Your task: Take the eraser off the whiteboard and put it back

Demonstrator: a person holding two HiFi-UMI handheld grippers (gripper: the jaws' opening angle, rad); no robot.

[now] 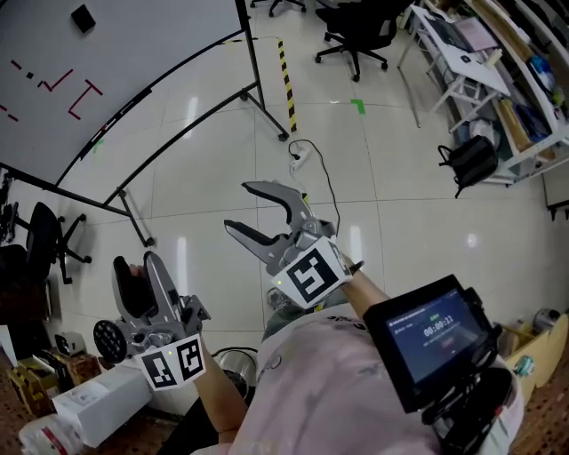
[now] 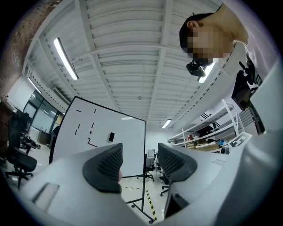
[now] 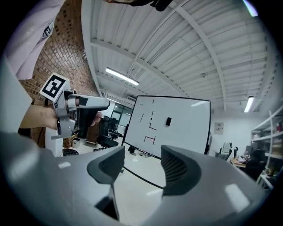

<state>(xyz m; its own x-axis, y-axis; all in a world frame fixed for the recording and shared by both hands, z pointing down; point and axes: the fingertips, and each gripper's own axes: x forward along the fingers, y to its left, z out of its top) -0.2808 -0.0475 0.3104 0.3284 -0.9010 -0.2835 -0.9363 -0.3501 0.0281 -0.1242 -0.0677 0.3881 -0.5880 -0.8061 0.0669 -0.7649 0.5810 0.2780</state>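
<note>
1. Two grippers are held out over a pale tiled floor (image 1: 400,231), both facing a whiteboard (image 1: 151,53) on a wheeled black stand in the upper left of the head view.
2. The eraser (image 1: 83,18), a small black block, sits on the whiteboard's face near the top left corner of the head view, well apart from both grippers.
3. In the left gripper view the eraser (image 2: 111,137) shows left of centre, right of some short red and black marks on the board; in the right gripper view it (image 3: 168,121) lies just above centre, beside similar marks.
4. The left gripper (image 1: 147,283) is at the lower left of the head view. Its own view shows the jaws standing a little apart, with only the distant room in the gap and nothing gripped.
5. The right gripper (image 1: 244,207) is at the centre of the head view, pointing toward the upper left. Its jaws are spread, and its own view shows bare floor and the board's stand between them, with no object held.
6. A strip of yellow-and-black tape (image 1: 286,80) runs along the floor at top centre, a black office chair (image 1: 356,35) stands to its right, and white shelving (image 1: 498,89) fills the upper right.
</note>
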